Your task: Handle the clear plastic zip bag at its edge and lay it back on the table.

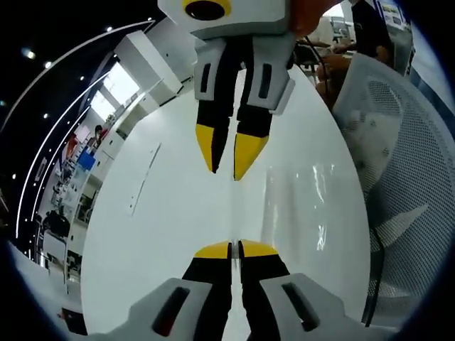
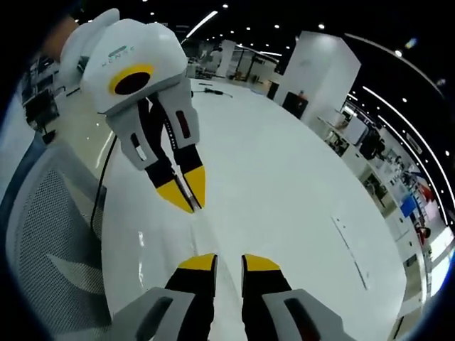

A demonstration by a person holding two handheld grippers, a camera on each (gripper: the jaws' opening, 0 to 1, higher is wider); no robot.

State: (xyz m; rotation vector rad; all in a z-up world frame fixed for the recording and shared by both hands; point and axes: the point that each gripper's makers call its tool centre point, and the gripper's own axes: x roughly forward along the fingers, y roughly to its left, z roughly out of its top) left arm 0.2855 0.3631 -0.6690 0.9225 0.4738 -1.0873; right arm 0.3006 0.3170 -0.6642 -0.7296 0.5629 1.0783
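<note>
Film is the word for how the clear plastic zip bag (image 1: 298,206) will behave: by its look nearly weightless, limp, glossy enough to slip between hard pads, and likely to sag or fold on itself if held at one point only. In the left gripper view it spreads toward three o'clock from a straight edge running between the two tools, low over the glossy white table (image 1: 163,213); whether it rests on the surface or hangs just above it, I cannot tell. The left gripper (image 1: 234,249) has its yellow-tipped jaws pressed together on that edge at six o'clock. The right gripper (image 1: 226,170) reaches in from twelve o'clock with its jaws slightly apart, the edge line ending at its tips. The right gripper view agrees: its own jaws at six o'clock stand apart, and the left gripper (image 2: 186,195) at ten o'clock is pinched closed. The stiffer zip or seam edge looks the best place to hold, pinched firmly and kept taut so the sheet settles flat. A white mesh chair back (image 1: 405,177) stands beside the table.
</note>
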